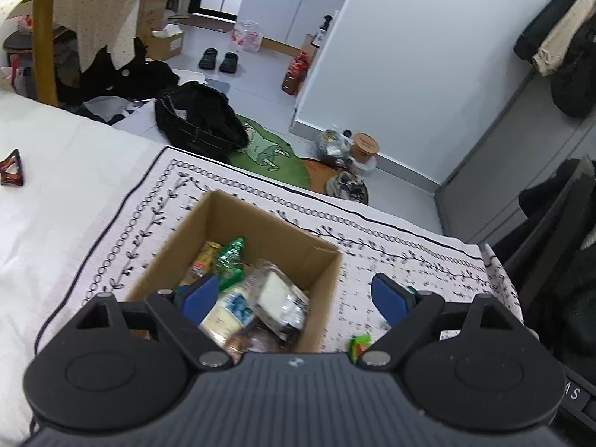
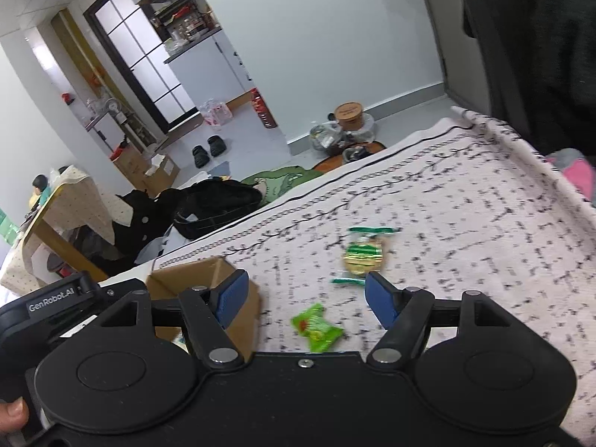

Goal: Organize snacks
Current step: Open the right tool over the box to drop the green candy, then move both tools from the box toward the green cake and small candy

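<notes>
A cardboard box (image 1: 316, 260) stands on the patterned cloth (image 1: 149, 216) and holds several wrapped snacks, among them a green packet (image 1: 231, 260) and a clear-wrapped white one (image 1: 277, 296). My left gripper (image 1: 294, 294) hangs open over the box's near right corner, nothing between its blue pads. A small green packet (image 1: 359, 344) lies on the cloth right of the box. In the right wrist view my right gripper (image 2: 303, 296) is open above the cloth, with a bright green packet (image 2: 316, 327) below the gap. A yellow and green snack (image 2: 363, 255) lies just beyond. The box (image 2: 178, 279) sits at the left.
The cloth (image 2: 465, 205) covers a bed whose far edge drops to a floor strewn with a black bag (image 1: 201, 119), a green rug (image 1: 268, 152) and shoes (image 1: 346, 184). A brown clip (image 1: 11, 167) lies on the white sheet at left. Dark clothes (image 2: 540, 56) hang at right.
</notes>
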Demonstrator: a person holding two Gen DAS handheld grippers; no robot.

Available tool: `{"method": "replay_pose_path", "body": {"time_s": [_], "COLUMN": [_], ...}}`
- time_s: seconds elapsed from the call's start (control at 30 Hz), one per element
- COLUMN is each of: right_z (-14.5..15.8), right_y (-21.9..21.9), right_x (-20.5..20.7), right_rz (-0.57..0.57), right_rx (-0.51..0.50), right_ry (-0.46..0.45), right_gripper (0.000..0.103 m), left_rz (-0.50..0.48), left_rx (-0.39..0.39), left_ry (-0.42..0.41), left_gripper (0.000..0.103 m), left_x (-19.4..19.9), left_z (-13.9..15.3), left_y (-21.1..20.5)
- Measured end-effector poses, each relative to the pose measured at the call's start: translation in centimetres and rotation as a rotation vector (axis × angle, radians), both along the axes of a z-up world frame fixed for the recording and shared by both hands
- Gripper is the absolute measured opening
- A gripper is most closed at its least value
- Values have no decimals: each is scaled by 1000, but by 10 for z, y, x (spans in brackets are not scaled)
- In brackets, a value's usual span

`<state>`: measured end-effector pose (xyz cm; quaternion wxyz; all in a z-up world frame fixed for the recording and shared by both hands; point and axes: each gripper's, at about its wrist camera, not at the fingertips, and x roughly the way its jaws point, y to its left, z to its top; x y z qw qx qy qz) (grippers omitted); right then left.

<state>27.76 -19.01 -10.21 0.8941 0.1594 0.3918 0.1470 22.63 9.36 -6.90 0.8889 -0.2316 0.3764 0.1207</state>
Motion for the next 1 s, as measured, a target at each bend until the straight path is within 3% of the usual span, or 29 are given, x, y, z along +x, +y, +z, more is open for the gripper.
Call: {"method": "replay_pose_path", "body": {"time_s": [0.37, 0.77, 0.87, 0.93, 1.0], "right_z": [-9, -21, -21, -20, -20], "right_y": [-47, -69, -72, -74, -75], "right_x": [-1, 8, 12, 16, 20], "right_rz": [-41, -32, -33, -27, -24], "right_rx": [-3, 28, 45, 51, 50], "right_ry": [22, 72, 74, 70, 68], "right_gripper": [69, 69, 80, 96, 102], "left_rz": [-134, -166, -164, -160, -161], "left_rx": [36, 82, 97, 91, 93], "left_ry": [8, 65, 89, 109, 118], "left_gripper": [88, 88, 88, 88, 88], "left_x": [8, 22, 28, 34, 38], "left_z": [3, -15, -21, -26, -30], "left_y": [-55, -99, -108, -112, -117]}}
